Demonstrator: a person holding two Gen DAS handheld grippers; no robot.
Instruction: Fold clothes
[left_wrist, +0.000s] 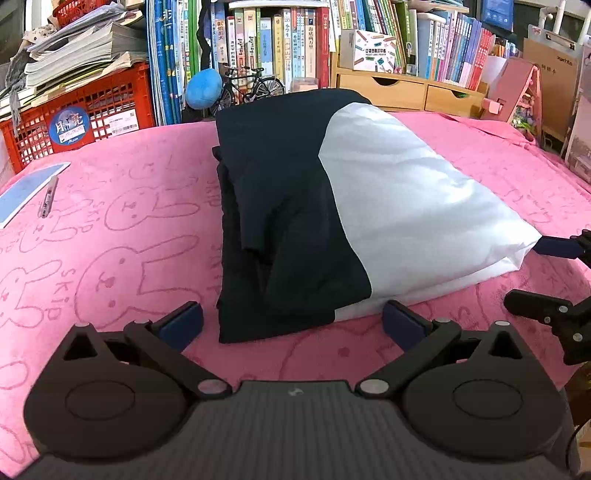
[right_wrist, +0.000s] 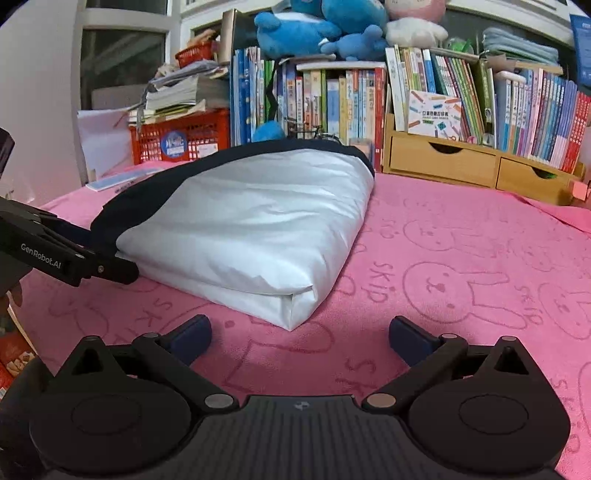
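Note:
A folded garment, navy on its left part (left_wrist: 291, 206) and white on its right part (left_wrist: 413, 199), lies in a thick bundle on the pink rabbit-print blanket (left_wrist: 122, 258). In the right wrist view the white side (right_wrist: 251, 229) faces me with a navy rim behind. My left gripper (left_wrist: 293, 325) is open just short of the bundle's near edge, nothing between its fingers. My right gripper (right_wrist: 300, 338) is open too, a little in front of the white corner. Each gripper shows at the edge of the other's view: the right gripper (left_wrist: 554, 280), the left gripper (right_wrist: 74, 254).
Behind the blanket stand rows of books (left_wrist: 266, 48), a red crate (left_wrist: 85, 114) stacked with papers, a wooden drawer unit (right_wrist: 480, 166) and blue plush toys (right_wrist: 314, 29). A blue notebook with a pen (left_wrist: 26, 192) lies at the blanket's far left.

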